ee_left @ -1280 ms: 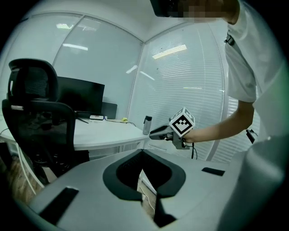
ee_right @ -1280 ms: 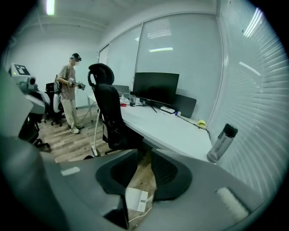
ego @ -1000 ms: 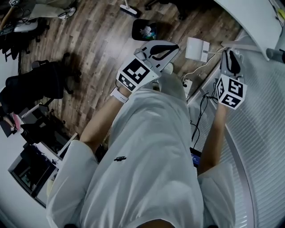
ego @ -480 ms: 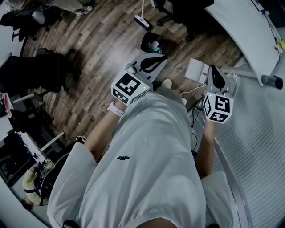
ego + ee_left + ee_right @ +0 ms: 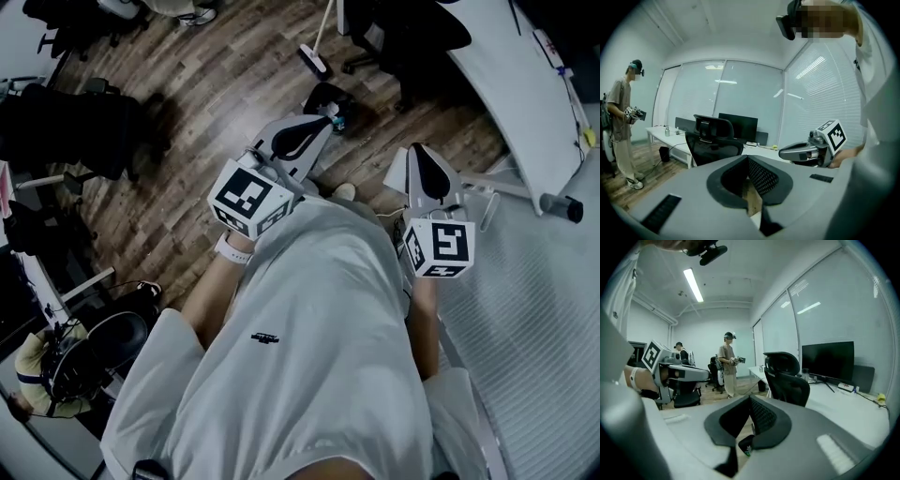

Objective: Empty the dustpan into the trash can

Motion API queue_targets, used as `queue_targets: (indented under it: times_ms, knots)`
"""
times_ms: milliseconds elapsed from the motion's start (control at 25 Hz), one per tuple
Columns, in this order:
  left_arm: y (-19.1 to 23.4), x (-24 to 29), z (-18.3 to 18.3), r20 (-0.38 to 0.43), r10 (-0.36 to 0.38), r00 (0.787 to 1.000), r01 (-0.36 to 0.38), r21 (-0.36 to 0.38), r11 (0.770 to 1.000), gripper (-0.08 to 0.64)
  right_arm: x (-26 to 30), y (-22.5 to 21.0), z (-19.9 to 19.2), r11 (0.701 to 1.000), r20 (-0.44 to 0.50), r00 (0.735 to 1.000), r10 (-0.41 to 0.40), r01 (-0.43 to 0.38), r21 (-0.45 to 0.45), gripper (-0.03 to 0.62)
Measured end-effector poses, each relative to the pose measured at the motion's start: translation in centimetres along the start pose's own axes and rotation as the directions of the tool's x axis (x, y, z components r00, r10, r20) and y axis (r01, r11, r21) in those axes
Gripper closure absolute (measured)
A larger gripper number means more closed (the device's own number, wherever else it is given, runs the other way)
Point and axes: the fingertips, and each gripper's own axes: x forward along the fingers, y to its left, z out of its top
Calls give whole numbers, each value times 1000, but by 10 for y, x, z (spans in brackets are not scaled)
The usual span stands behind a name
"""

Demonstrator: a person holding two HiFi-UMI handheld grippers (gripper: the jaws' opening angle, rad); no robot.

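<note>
Left gripper [image 5: 319,125] fingers together, empty; far past it on the floor [image 5: 206,103], by the broom [image 5: 314,62], sits a dark container [image 5: 328,98] with light scraps, too small to call dustpan or trash can, and I can't spot the other. Right gripper [image 5: 420,150] fingers just closed, nothing between them. Judgement: both held clear of the floor fits pre-pickup or post-dump, so next move unsettled; torso [image 5: 309,356] hides the near floor.

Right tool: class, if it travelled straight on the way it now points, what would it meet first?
Most likely the black office chair, just right of the line from the right tool, whose jaws have just closed empty; nothing nearer shows. Depth is unclear; it might pass the chair's left side.
</note>
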Motion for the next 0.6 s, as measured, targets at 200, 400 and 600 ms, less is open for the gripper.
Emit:
queue_targets:
  times_ms: [200,400,600]
  knots:
    - [8,-13,13,35,46,998,-46,-15,999,553,3,18,29,998,66,996,57,-57,10,579]
    - [8,-16,22,51,61,997,-60,-22,998,552,4,27,45,995,96,990,101,-101,-5,580]
    - [8,-15,28,57,67,996,-66,-18,998,553,5,32,52,991,109,985,130,-130,-5,578]
